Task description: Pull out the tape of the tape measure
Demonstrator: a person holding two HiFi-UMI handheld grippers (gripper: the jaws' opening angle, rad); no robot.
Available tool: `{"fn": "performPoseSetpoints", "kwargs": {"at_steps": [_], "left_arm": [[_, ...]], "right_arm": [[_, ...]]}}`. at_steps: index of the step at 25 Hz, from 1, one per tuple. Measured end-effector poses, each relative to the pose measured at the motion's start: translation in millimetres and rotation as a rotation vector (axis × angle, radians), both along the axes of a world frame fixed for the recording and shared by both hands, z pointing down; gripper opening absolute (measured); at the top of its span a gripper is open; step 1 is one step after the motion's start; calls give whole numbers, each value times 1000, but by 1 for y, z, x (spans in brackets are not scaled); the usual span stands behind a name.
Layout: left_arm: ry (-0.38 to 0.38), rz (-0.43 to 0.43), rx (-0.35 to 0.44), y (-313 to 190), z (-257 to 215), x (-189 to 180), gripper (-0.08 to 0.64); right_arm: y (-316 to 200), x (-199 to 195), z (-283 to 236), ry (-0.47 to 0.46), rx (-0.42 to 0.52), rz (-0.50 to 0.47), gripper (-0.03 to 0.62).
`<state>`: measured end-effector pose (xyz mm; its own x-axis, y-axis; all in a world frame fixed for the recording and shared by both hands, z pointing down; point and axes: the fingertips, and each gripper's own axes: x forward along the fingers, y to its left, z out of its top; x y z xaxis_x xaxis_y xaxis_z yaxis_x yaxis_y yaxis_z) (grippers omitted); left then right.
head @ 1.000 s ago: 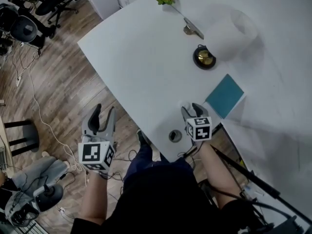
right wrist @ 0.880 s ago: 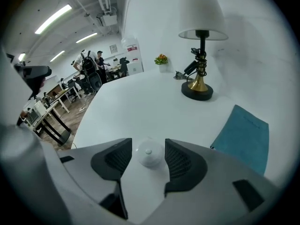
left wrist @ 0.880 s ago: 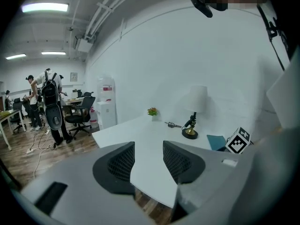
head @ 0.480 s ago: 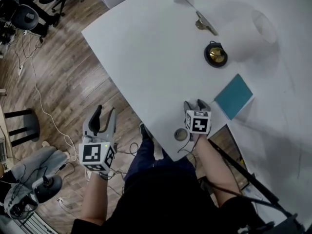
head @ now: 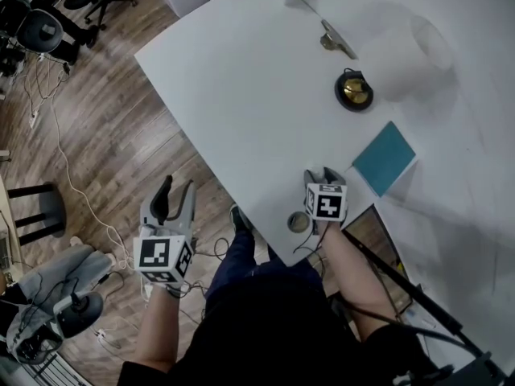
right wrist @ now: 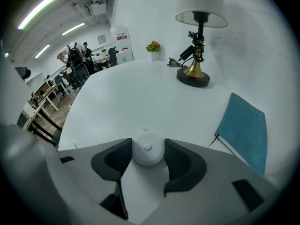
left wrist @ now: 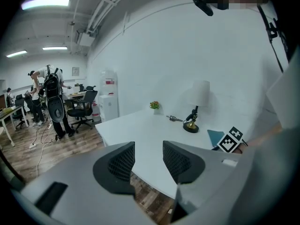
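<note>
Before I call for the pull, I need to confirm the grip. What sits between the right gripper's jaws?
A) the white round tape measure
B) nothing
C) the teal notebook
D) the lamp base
A: the right gripper view shows the tape measure, a white disc, between the jaws of the right gripper, which have just been closing and meet its sides.

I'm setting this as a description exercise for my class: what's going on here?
A person holds a gripper in each hand. The right gripper has just been closing its jaws on a round white tape measure on the white table, pads against its case. The left gripper hangs open and empty off the table's edge. No tape is pulled out yet.
</note>
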<state>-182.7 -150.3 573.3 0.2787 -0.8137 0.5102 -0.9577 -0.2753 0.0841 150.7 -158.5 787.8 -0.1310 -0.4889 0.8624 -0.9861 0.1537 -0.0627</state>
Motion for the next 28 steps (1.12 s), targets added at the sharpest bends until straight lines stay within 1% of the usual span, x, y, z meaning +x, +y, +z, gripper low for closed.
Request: {"fn": "performPoseSetpoints", "kwargs": {"at_steps": [2, 4, 11, 13, 16, 21, 28], "left_arm": [[2, 7, 5, 1, -2, 3, 184], [5, 16, 14, 1, -5, 5, 184], [20, 63, 50, 3, -22, 19, 183], [24, 79, 67, 3, -27, 26, 181], [14, 113, 95, 5, -36, 35, 179], [6, 170, 149, 6, -57, 47, 178], [4, 228, 243, 1, -99, 63, 176]], "right_arm": [[4, 1, 0, -35, -10, 3, 221], [7, 2, -5, -61, -1, 8, 221], [4, 5, -48, -78, 111, -11, 221], [2, 4, -65, -94, 166, -35, 221], [-1, 1, -96, -119, 283, -85, 221], [-5, 4, -152, -59, 441, -145, 221], [-13, 23, -243, 10, 631, -172, 221]]}}
